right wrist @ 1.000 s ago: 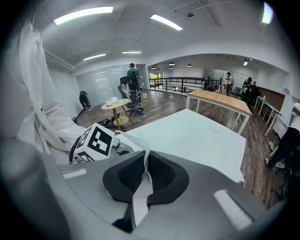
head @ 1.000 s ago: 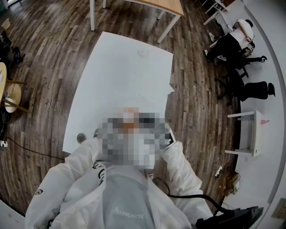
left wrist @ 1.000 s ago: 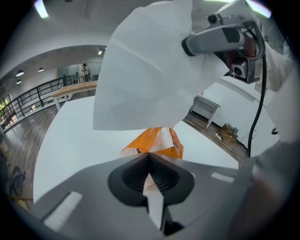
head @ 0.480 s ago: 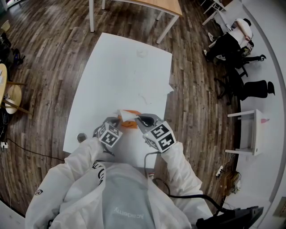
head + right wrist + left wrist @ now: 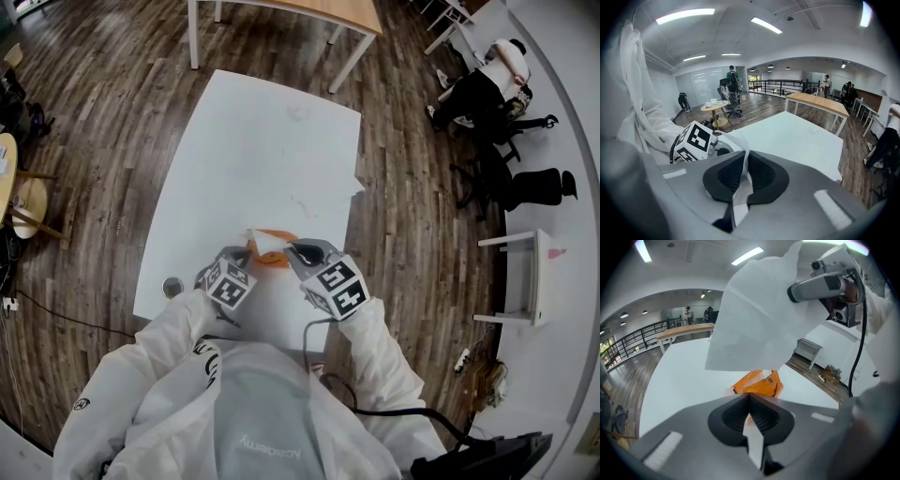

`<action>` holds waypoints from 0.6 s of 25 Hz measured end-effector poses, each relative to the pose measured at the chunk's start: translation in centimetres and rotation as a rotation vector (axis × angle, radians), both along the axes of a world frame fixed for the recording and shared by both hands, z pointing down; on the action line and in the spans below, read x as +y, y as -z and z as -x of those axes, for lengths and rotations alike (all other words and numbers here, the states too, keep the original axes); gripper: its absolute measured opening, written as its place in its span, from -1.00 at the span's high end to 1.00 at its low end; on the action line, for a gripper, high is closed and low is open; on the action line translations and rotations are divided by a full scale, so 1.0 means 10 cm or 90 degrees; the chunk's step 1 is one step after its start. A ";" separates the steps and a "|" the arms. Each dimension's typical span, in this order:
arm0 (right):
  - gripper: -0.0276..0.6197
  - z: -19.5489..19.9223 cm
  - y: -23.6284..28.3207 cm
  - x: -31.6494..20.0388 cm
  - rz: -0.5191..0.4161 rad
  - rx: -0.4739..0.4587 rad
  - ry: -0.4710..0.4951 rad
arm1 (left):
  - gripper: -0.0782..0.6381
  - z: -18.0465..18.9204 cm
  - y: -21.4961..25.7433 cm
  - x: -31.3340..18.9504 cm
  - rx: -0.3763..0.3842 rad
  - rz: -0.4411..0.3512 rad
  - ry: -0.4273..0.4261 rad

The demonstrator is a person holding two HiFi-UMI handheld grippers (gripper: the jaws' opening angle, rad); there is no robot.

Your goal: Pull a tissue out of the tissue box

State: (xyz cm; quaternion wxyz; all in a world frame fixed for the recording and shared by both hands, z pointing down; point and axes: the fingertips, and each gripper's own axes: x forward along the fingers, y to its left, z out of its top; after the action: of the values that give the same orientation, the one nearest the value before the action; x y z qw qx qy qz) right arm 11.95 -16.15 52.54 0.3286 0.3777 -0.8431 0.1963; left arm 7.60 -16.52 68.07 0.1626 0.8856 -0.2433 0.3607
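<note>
Since both ends of the tissue (image 5: 754, 324) are pinched, the bit that matters is where the sheet sits relative to the orange tissue box (image 5: 759, 383). The left gripper (image 5: 749, 414) is clamped tight on a narrow white strip of it. The right gripper (image 5: 742, 180) is squeezed down on another fold, and neither one has a gap between its jaws.

From the left gripper view the sheet spreads up and to the right toward the right gripper, so it runs on a slant, right end high, left end low. The box lies flat on the white desk (image 5: 253, 141), near the person's edge, straight ahead of the left gripper's tip and a little below it. So the left looks like the one lined up on it.

The lower edge of the sheet hangs just above the box opening. I honestly can't tell if it's fully clear or if a corner is tucked in the slot. My guess is the next pull wants to go up and away from the box with the right gripper leading, otherwise that light pack may lift along with it.
</note>
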 end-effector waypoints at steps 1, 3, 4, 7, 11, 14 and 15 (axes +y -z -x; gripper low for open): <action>0.91 -0.01 0.00 0.01 -0.001 -0.001 0.000 | 0.78 0.00 0.01 0.01 0.000 -0.001 0.001; 0.91 -0.01 0.01 0.02 -0.003 -0.002 -0.001 | 0.78 0.01 0.02 0.01 0.000 -0.004 0.004; 0.91 -0.01 0.01 0.03 -0.004 -0.003 -0.001 | 0.78 0.02 0.03 0.01 -0.001 -0.005 0.005; 0.91 -0.02 0.03 0.04 -0.010 -0.007 -0.003 | 0.78 0.04 0.06 0.01 -0.003 -0.010 0.006; 0.91 -0.05 0.05 0.09 -0.018 -0.013 -0.010 | 0.78 0.04 0.11 0.05 -0.002 -0.019 0.005; 0.91 -0.06 0.06 0.11 -0.022 -0.017 -0.014 | 0.78 0.05 0.16 0.08 -0.002 -0.028 0.005; 0.91 -0.07 0.06 0.12 -0.024 -0.020 -0.016 | 0.78 0.05 0.18 0.08 -0.003 -0.031 0.005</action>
State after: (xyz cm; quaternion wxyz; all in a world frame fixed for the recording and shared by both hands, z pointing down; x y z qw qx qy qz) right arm 12.60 -14.93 51.93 0.3061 0.3910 -0.8468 0.1904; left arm 7.06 -15.68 66.28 0.1416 0.8874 -0.2558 0.3564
